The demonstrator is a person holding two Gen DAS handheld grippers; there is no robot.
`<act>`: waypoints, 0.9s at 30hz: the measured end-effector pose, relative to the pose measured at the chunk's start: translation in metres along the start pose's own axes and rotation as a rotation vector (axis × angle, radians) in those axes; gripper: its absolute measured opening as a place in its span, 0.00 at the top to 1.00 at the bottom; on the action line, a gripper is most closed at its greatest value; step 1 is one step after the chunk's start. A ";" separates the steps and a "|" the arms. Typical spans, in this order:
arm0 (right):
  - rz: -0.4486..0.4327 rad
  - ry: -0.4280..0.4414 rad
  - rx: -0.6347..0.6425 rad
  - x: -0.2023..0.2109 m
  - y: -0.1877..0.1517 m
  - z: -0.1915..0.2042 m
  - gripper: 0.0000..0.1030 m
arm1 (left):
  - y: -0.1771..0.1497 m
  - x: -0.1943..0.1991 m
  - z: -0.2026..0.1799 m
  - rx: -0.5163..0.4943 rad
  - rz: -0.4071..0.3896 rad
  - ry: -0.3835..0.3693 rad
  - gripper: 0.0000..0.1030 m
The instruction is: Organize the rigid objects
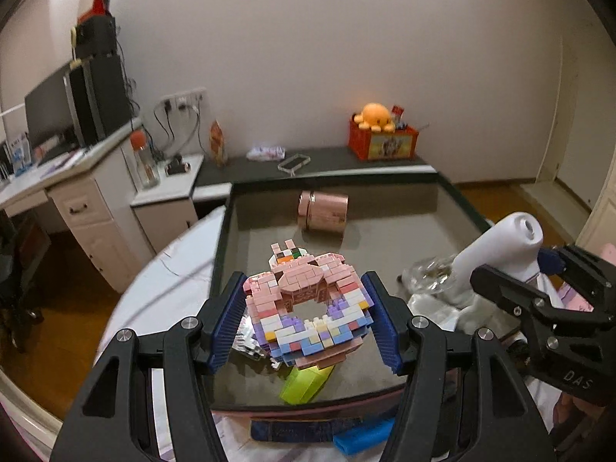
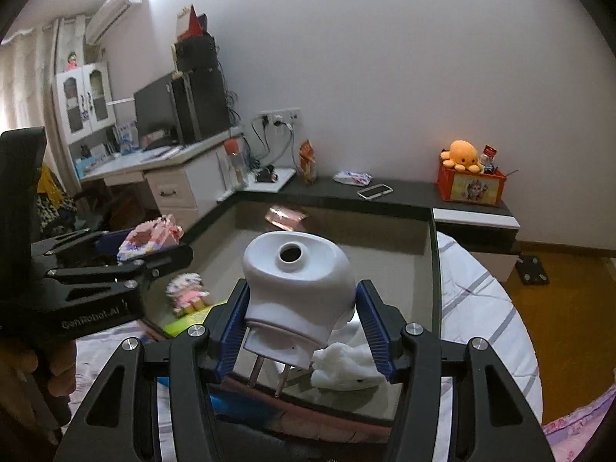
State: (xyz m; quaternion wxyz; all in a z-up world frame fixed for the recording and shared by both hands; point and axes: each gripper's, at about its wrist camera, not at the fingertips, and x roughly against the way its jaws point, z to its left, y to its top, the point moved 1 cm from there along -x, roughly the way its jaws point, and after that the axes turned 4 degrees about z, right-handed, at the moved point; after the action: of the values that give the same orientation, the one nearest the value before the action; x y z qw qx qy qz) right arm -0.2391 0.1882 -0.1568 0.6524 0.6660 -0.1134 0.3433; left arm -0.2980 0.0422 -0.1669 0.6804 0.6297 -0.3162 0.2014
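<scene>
A ring-shaped model of pink, purple and white bricks (image 1: 300,281) hangs over the grey tray (image 1: 385,208), and my left gripper (image 1: 304,308) is shut on its two sides. My right gripper (image 2: 304,296) is shut on a white plug-in device (image 2: 296,273) with two metal prongs pointing back at the camera. It is also above the tray (image 2: 385,269). In the left wrist view the right gripper (image 1: 535,269) and the white device (image 1: 500,246) show at the right. From the right wrist camera, the left gripper (image 2: 146,244) and the brick model (image 2: 150,236) appear at the left.
A copper-pink tin (image 1: 323,211) lies on its side at the tray's far end. Near its front are a green box (image 1: 304,383), a small doll (image 2: 186,292), a white cloth (image 2: 346,365) and a clear glass thing (image 1: 431,273). Behind, a dark shelf carries a phone (image 2: 375,191) and an orange box (image 2: 471,186).
</scene>
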 end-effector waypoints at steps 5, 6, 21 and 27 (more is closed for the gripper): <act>0.038 -0.047 -0.044 -0.013 -0.003 -0.013 0.45 | -0.005 -0.020 0.002 0.002 0.037 -0.003 0.40; 0.040 -0.049 -0.044 -0.014 -0.002 -0.014 0.45 | -0.005 -0.022 0.003 0.004 0.038 -0.003 0.39; 0.032 -0.080 -0.052 -0.004 -0.001 -0.013 0.21 | -0.011 0.024 0.026 0.055 -0.012 0.044 0.05; 0.022 -0.065 -0.055 0.016 -0.004 -0.003 0.21 | -0.022 0.063 0.032 0.068 -0.057 0.053 0.03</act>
State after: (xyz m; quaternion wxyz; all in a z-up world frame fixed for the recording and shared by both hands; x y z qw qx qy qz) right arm -0.2254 0.1969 -0.1507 0.6628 0.6572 -0.1512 0.3255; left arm -0.2435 0.0001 -0.1394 0.6723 0.6556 -0.2730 0.2091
